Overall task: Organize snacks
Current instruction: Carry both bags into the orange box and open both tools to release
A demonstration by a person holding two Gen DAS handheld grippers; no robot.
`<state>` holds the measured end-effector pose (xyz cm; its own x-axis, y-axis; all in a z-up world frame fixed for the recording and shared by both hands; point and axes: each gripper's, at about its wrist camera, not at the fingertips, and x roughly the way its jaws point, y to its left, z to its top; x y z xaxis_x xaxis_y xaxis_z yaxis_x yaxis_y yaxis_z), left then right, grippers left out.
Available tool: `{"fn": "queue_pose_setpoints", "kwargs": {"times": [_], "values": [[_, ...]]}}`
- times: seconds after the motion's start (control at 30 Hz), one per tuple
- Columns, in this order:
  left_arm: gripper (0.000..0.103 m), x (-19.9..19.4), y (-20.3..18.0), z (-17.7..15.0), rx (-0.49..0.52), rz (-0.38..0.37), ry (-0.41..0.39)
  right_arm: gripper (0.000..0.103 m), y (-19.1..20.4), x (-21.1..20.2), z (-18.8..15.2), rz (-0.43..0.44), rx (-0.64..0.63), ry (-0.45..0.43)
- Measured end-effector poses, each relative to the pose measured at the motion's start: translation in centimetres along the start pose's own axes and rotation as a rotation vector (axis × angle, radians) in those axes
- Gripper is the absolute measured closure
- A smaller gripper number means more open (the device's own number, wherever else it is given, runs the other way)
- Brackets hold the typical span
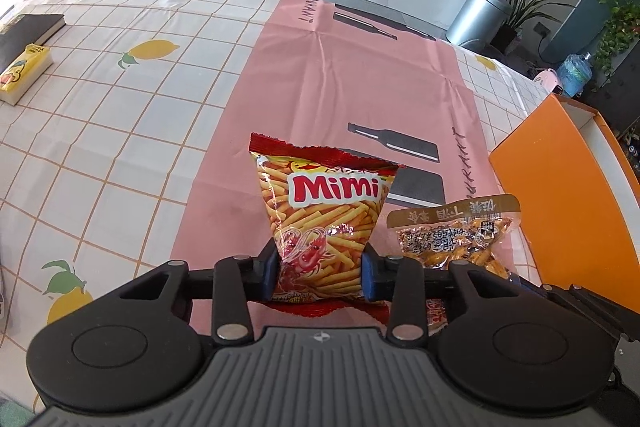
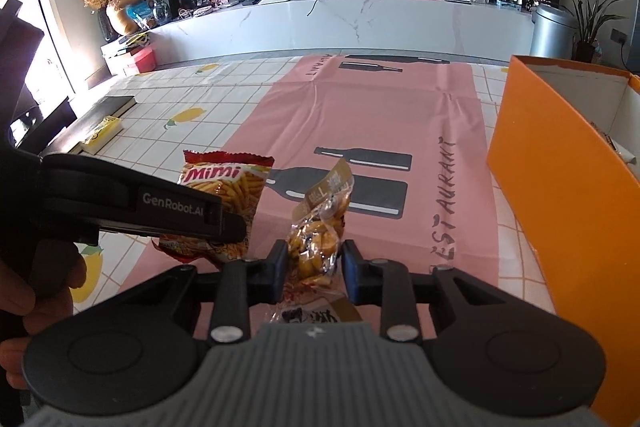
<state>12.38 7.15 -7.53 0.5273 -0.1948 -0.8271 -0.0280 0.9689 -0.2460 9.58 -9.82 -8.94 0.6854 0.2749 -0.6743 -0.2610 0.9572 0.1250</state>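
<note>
- Snack packets sit in both grippers at once, low over the pink mat (image 1: 360,67) that runs down the middle of the counter (image 1: 120,131).
- Red Mimi bag (image 1: 326,223) of shrimp sticks stands upright in the left gripper (image 1: 320,279); its fingers (image 1: 268,273) are clenched on the bag's lower half, one on each side, with the bottom seam poking out beneath them.
- Clear packet (image 2: 316,239) of orange-yellow pieces with a tan printed header is clamped by the right gripper (image 2: 314,277); the fingers (image 2: 354,277) squeeze it at mid-height, and its header tilts up and to the right.
- From the right wrist view the left gripper's black body crosses in front of the Mimi bag, and a hand (image 2: 24,291) shows at the left edge.
- Orange box (image 2: 560,195), open at the top with a white inside, stands on the right side of the counter, just beyond the mat's edge and near both packets.
- Further off on the lemon-print cloth lie a black book (image 1: 28,35) and a yellow pack (image 1: 24,75) beside it.
</note>
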Motion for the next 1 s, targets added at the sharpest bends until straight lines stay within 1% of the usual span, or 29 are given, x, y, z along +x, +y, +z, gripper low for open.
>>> {"fn": "queue_pose_setpoints", "kwargs": {"times": [0.17,0.47,0.67,0.83,1.0], "values": [[0.061,-1.7,-1.6,0.4,0.009,-0.012,-0.032,0.078,-0.7,-2.0,0.4,-0.004,0.016,-0.03],[0.061,-5.3,-5.6,0.2,0.063,-0.054,-0.077,0.079,-2.4,-6.4,1.1,-0.012,0.027,-0.086],[0.061,-7.6,-9.1,0.0,0.11,-0.093,-0.106,0.079,-4.7,-9.9,1.5,-0.028,0.026,-0.12],[0.061,-8.8,-12.2,-0.2,0.144,-0.132,-0.118,0.079,-6.8,-12.8,1.8,-0.045,0.017,-0.168],[0.061,-9.5,-15.7,0.0,0.187,-0.168,-0.141,0.079,-9.3,-16.0,2.4,-0.086,-0.014,-0.216]]}}
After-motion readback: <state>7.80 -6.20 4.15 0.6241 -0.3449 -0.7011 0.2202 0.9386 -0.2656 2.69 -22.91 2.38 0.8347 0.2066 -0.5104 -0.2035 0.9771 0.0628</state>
